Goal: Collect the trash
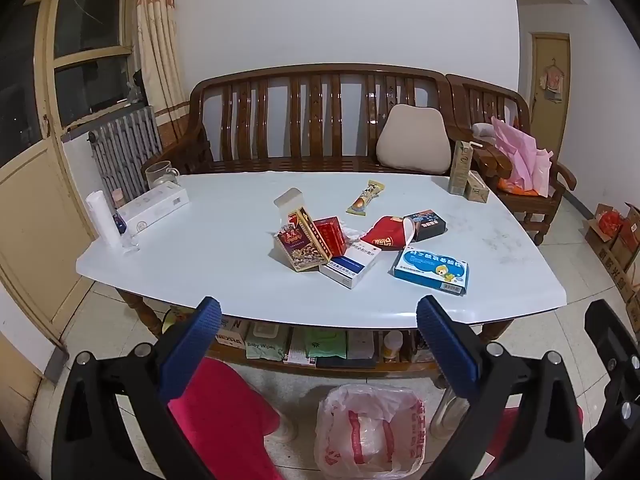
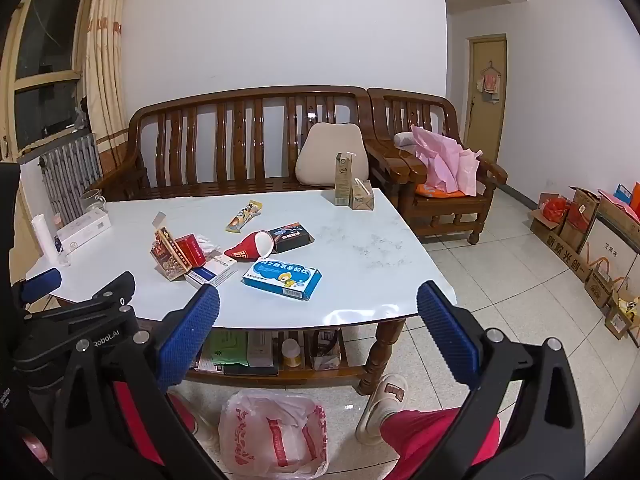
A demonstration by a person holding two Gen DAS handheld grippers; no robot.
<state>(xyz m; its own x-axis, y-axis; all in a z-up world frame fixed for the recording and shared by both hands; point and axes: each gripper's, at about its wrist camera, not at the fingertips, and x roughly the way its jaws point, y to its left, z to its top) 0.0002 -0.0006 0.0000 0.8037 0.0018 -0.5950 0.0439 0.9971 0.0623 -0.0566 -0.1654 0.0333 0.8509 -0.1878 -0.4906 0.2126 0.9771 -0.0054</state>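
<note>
- Left wrist view: The left gripper (image 1: pixel 318 330) hung short of the near edge of the white table (image 1: pixel 224 280), its blue-padded jaws spread wide with nothing between them. The litter lay untouched in the middle of the tabletop: a blue medicine box (image 1: pixel 431 270) nearest the front edge, a white-and-blue box (image 1: pixel 351 266) beside it, a leaning cluster of red and gold cartons (image 1: pixel 310 242), a red pouch (image 1: pixel 386 234), a black box (image 1: pixel 426 224) and a snack wrapper (image 1: pixel 365 197) farther back. On the floor under the near edge stood a plastic bag (image 1: pixel 370 432), its mouth open; whether anything from the table had gone in could not be told.

- Right wrist view: The right gripper (image 2: pixel 318 320) was likewise fully parted and empty, held in front of the table's (image 2: pixel 360 304) near edge, with the blue medicine box (image 2: pixel 282 279) the closest item ahead of it. The plastic bag (image 2: pixel 274 436) sat on the tiles between the person's legs. Two drink cartons (image 2: pixel 354 190) stood at the far corner. Judged from this, collection had barely started: every visible piece remained on the table, and each remained to be picked up and dropped into the bag.
</note>
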